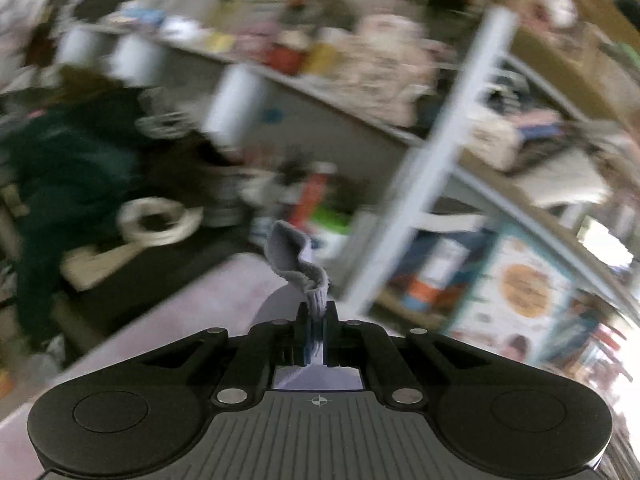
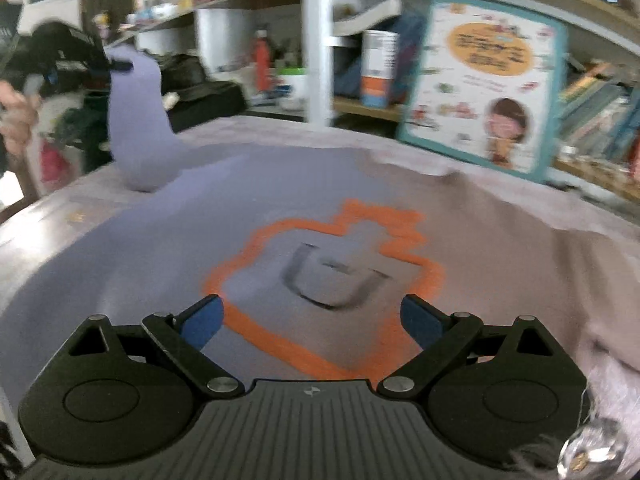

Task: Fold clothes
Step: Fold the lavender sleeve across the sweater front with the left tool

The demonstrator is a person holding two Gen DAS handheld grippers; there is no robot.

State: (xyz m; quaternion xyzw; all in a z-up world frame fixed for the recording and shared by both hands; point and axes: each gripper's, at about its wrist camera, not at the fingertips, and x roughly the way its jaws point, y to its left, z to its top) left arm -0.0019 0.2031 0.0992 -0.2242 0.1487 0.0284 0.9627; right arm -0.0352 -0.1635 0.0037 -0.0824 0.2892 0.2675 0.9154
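Note:
A lilac shirt [image 2: 160, 248] with an orange outline print [image 2: 320, 280] lies spread on the table. My left gripper [image 1: 317, 312] is shut on the ribbed cuff of its sleeve [image 1: 296, 260]. In the right wrist view that left gripper [image 2: 96, 64] shows at the upper left, holding the sleeve [image 2: 138, 128] lifted well above the table. My right gripper [image 2: 310, 316] hovers open just over the print, nothing between its blue pads [image 2: 202, 322].
Shelves behind the table hold a large picture book [image 2: 484, 84], books [image 2: 596, 108], a red bottle [image 2: 262, 64] and boxes. A white shelf post [image 2: 316, 40] stands behind the table. A person's hand [image 2: 16, 116] shows at left. Dark clothing [image 1: 68, 168] hangs far left.

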